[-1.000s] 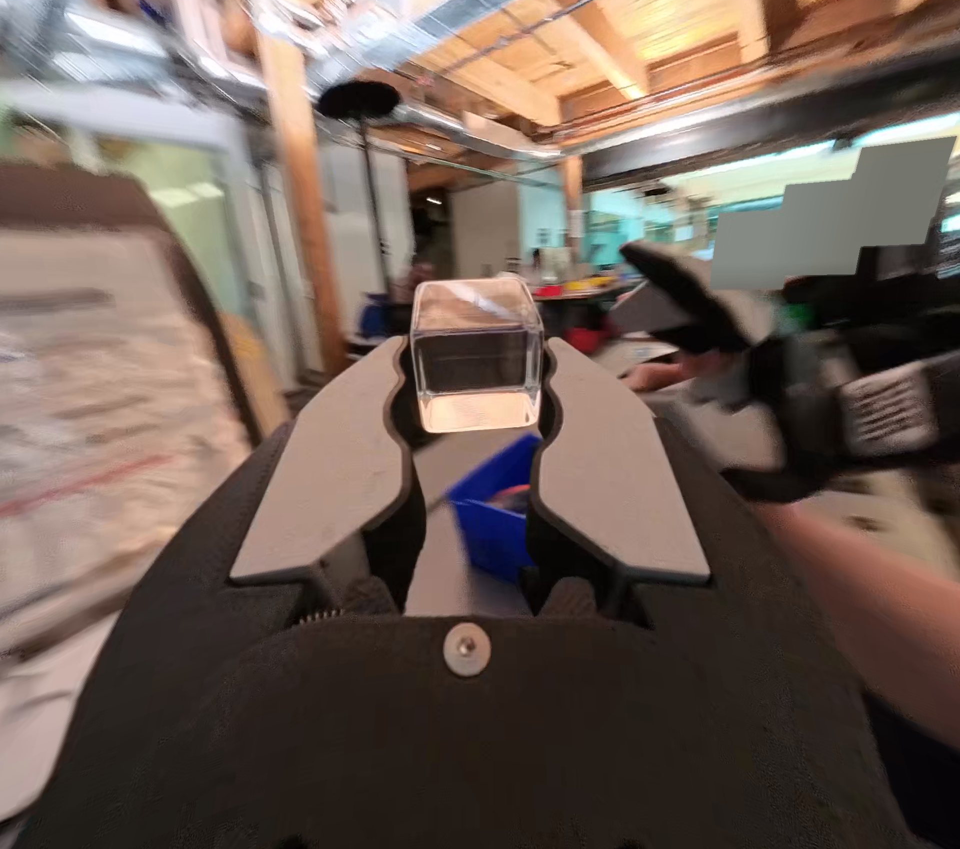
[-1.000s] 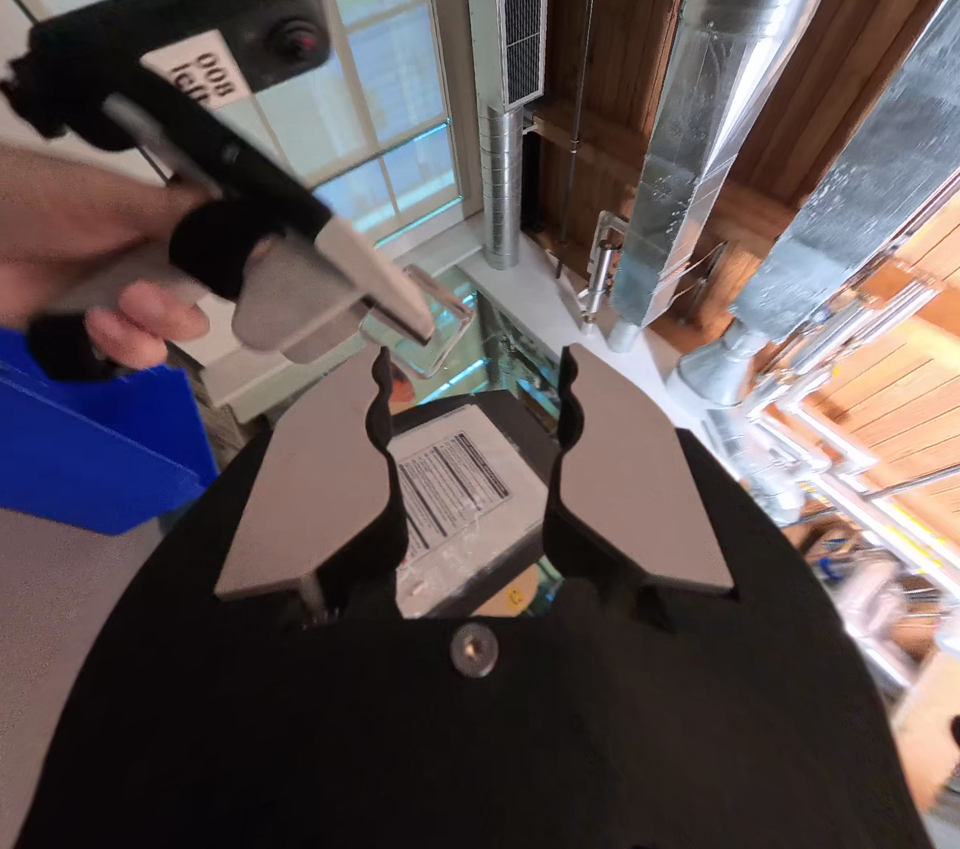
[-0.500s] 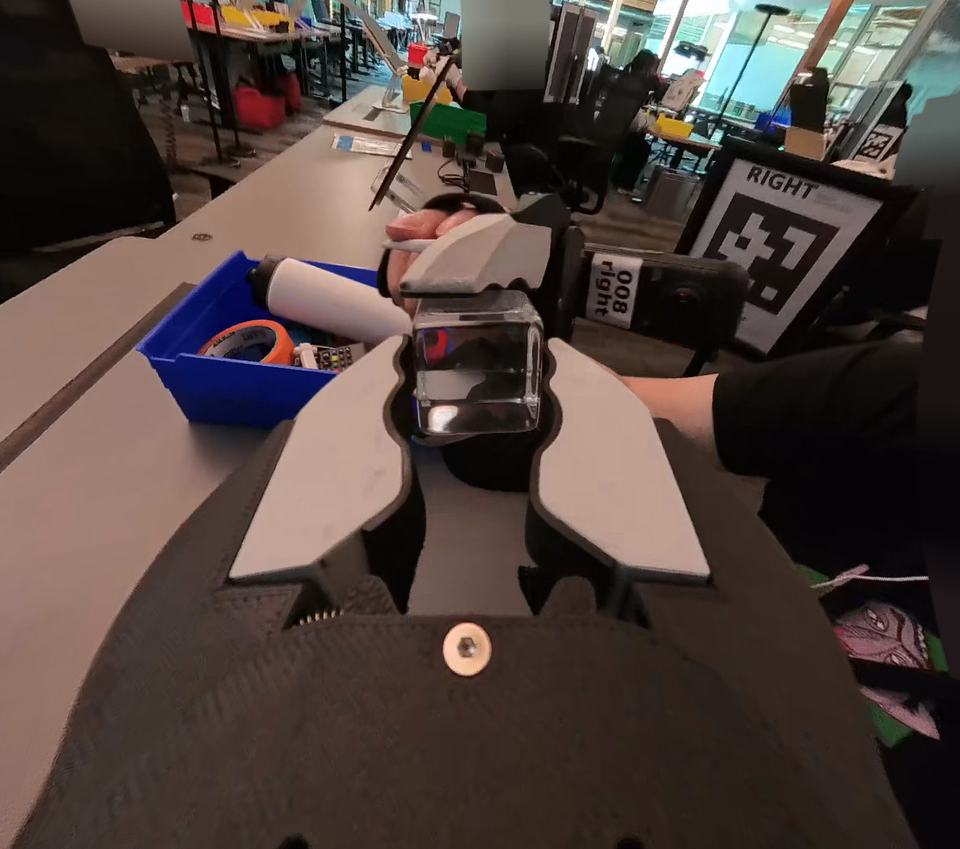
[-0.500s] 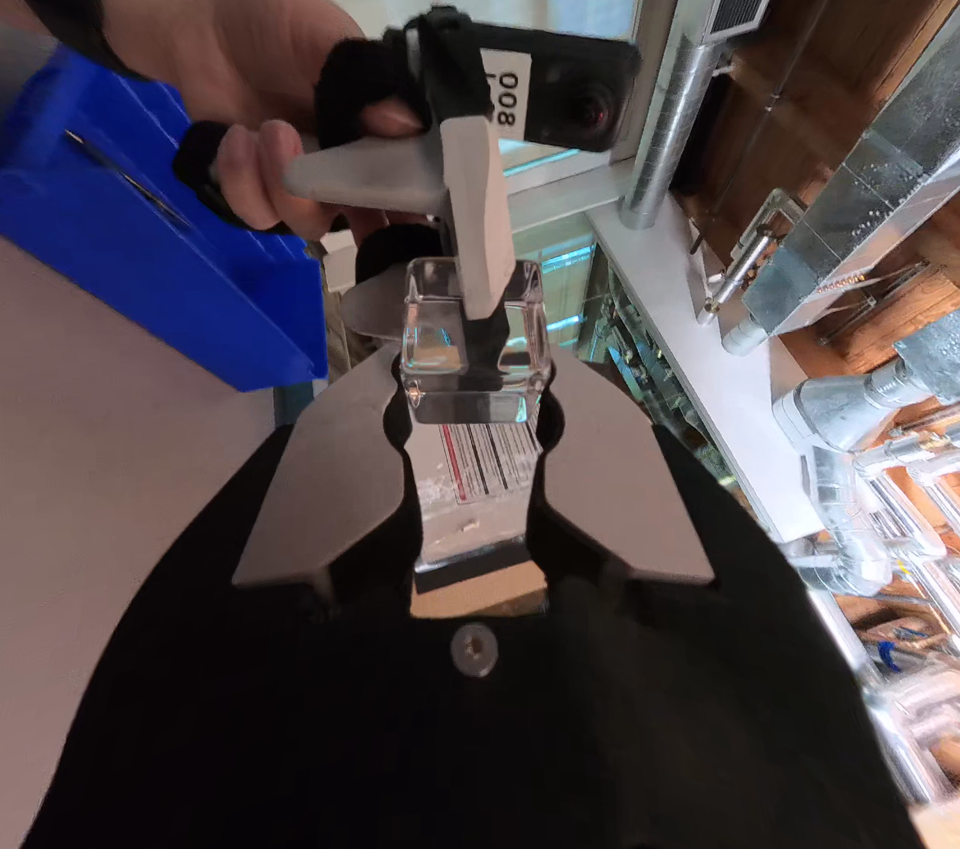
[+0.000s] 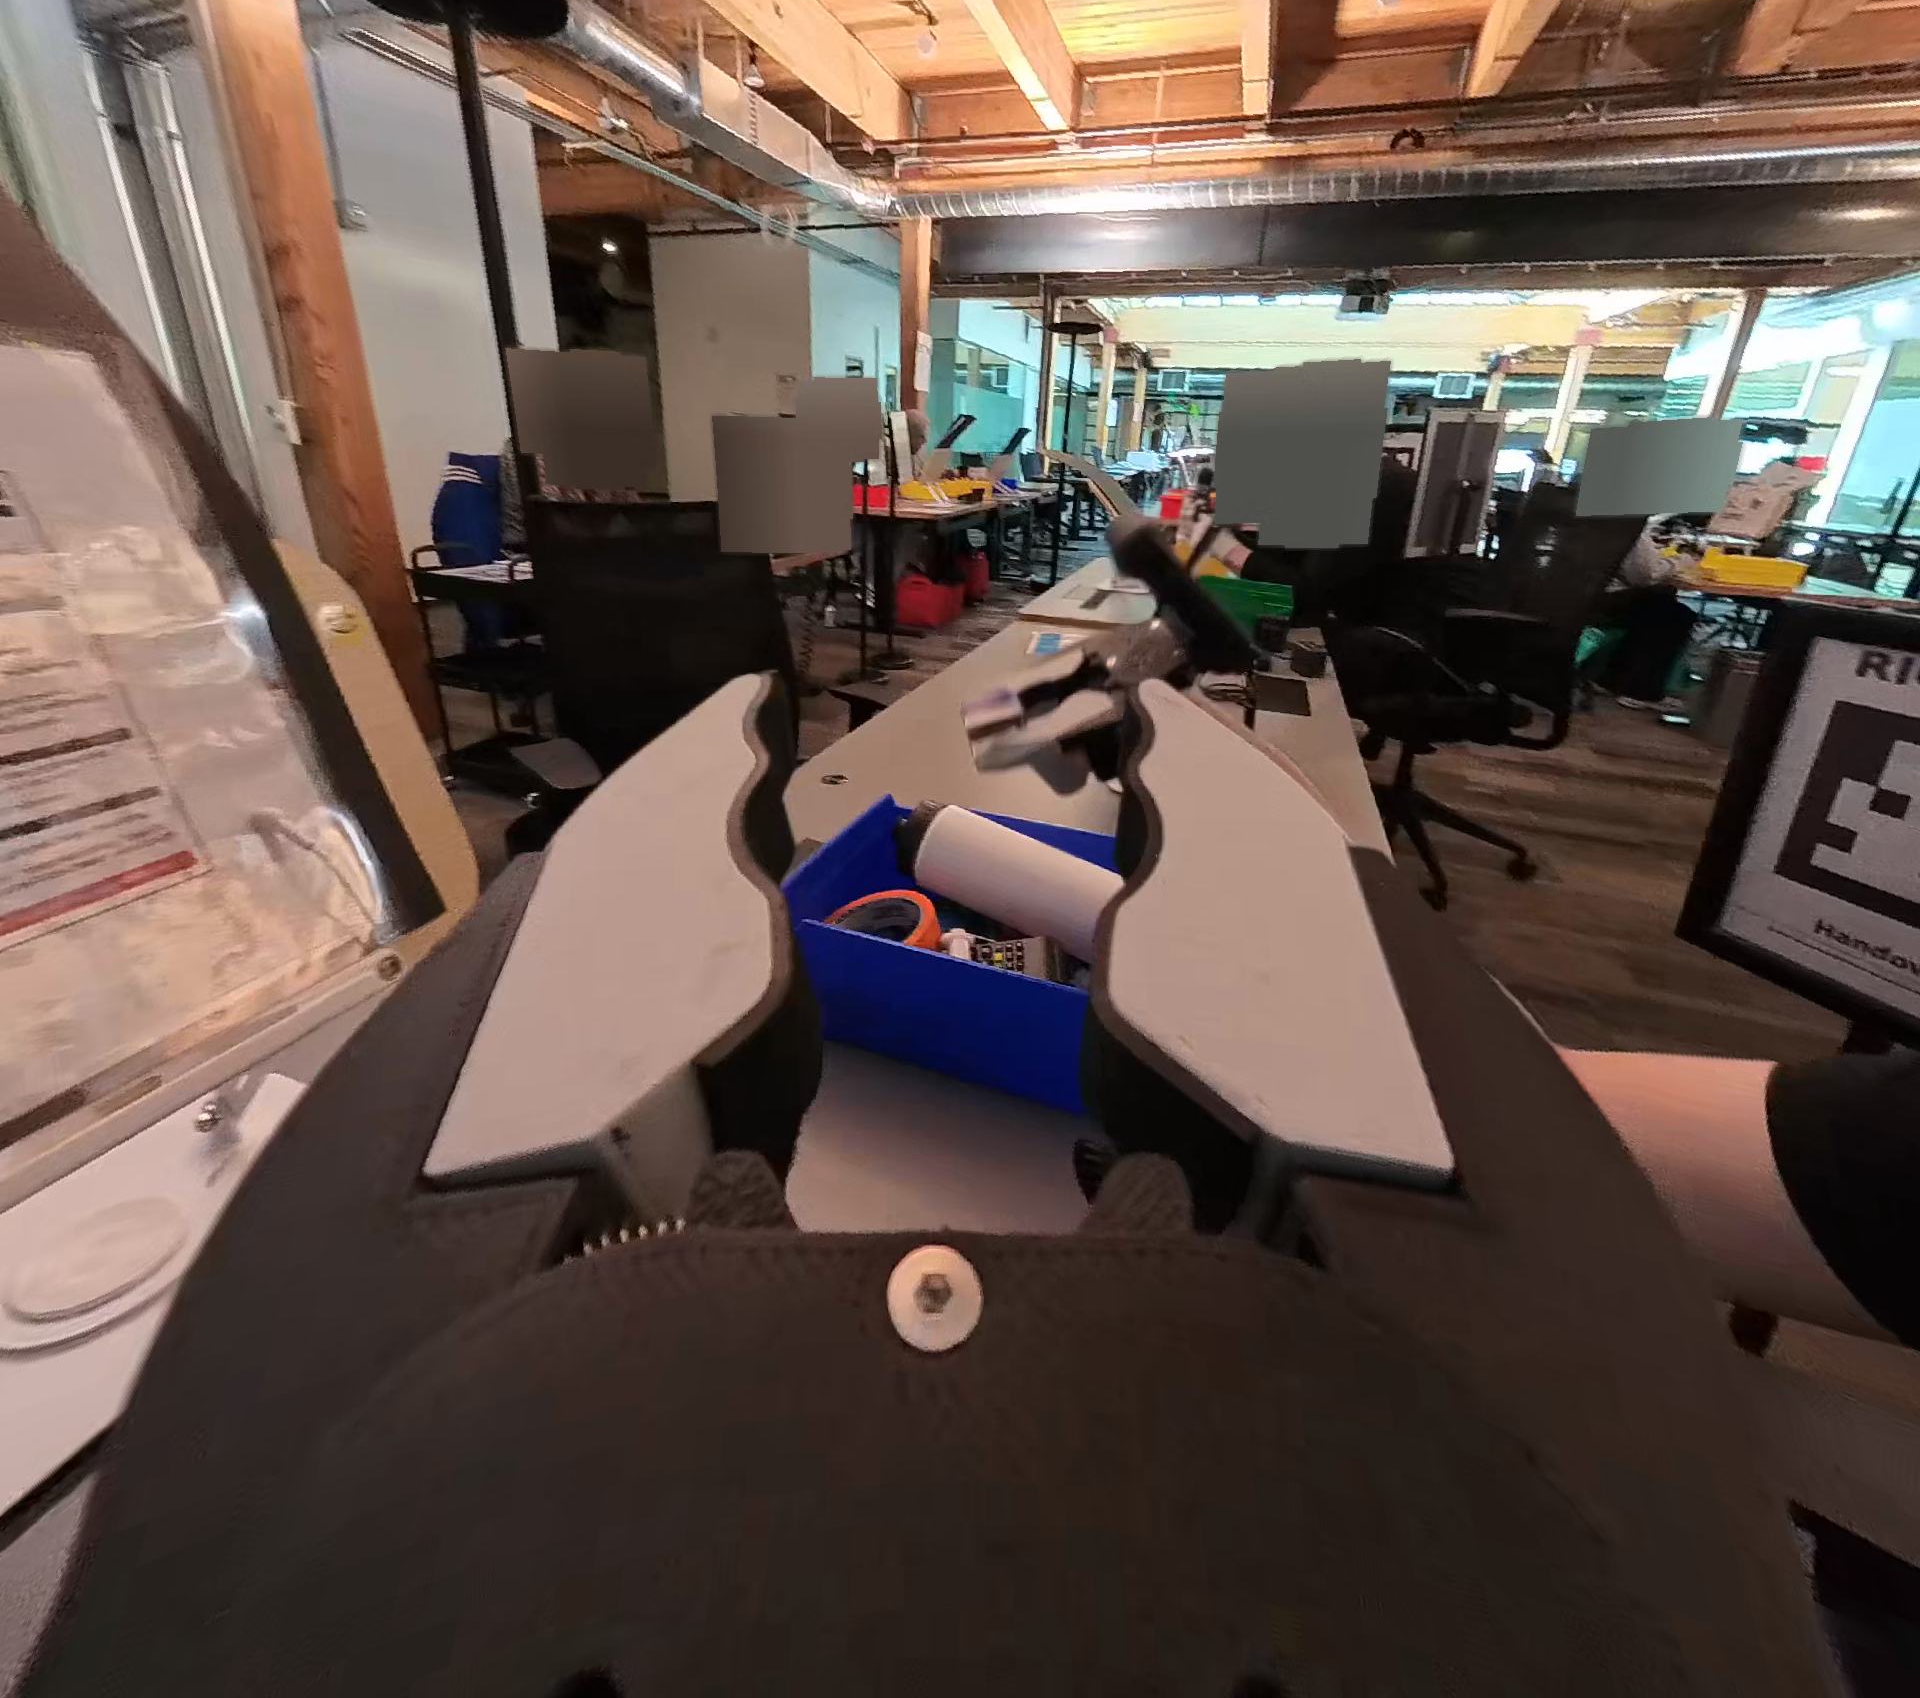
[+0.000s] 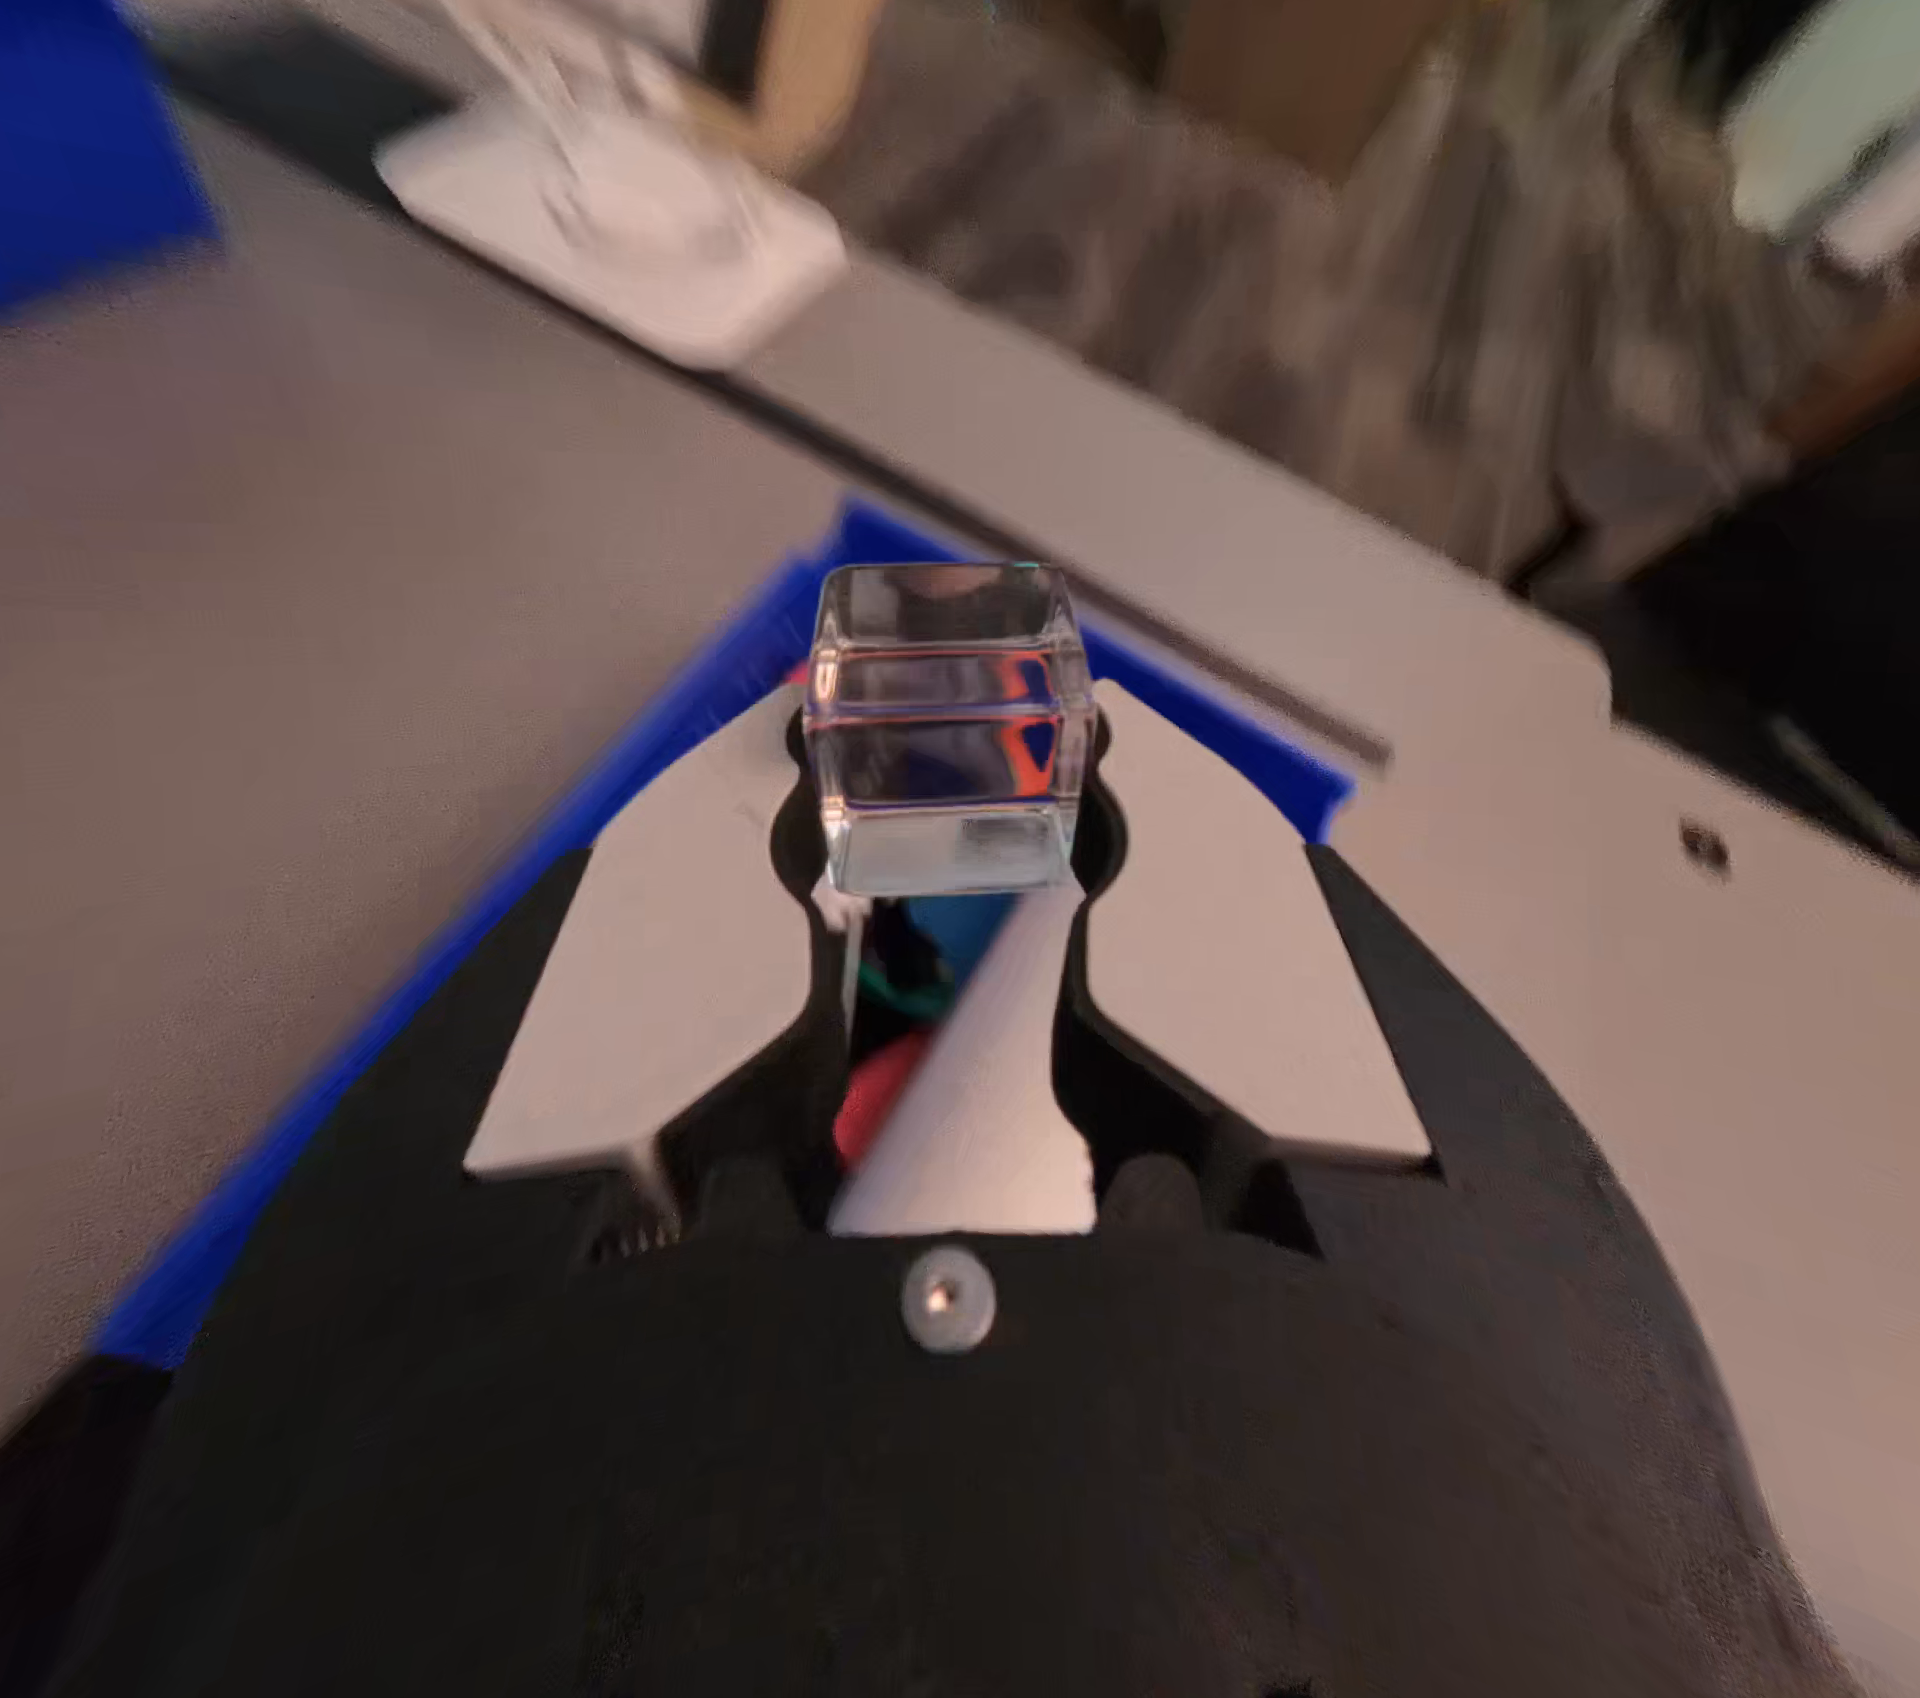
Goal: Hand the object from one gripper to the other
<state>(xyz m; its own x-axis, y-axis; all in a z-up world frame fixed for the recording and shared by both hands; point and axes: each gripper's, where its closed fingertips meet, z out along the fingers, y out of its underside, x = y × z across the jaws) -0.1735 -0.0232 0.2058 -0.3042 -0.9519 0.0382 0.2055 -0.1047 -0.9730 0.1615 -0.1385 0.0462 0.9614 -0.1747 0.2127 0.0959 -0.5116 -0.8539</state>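
**Clear cube sits in the right gripper; the left one stands empty**

The grey table (image 5: 914, 1160) runs away down a long workshop, and on it stands a blue bin (image 5: 935, 1004) holding a white cylinder (image 5: 1013, 869), an orange tape roll (image 5: 883, 916) and some smaller bits too small to tell apart. A framed board with a black-and-white marker (image 5: 1829, 827) stands off to the right.

The left gripper (image 5: 951, 755) has its fingers spread wide with nothing between them; only the bin shows through the gap. Farther off in the same view the right gripper (image 5: 1039, 718) hangs above the table, blurred.

In the right wrist view, the right gripper (image 6: 951, 760) is pinched on the clear cube (image 6: 948, 729), fingertips pressing two opposite flat faces, with the bin's blue rim (image 6: 1205, 713) below and behind it (the picture is smeared, so finer detail is lost).

By these pictures the handover looks done. The cube appears to be solid acrylic or glass: stiff, probably fairly heavy for its bulk, and smooth enough to slide out under a light squeeze. A grip square across two parallel faces, near their middle, should hold best; a bite on an edge or corner would likely let it twist. A drop onto the table could chip it.
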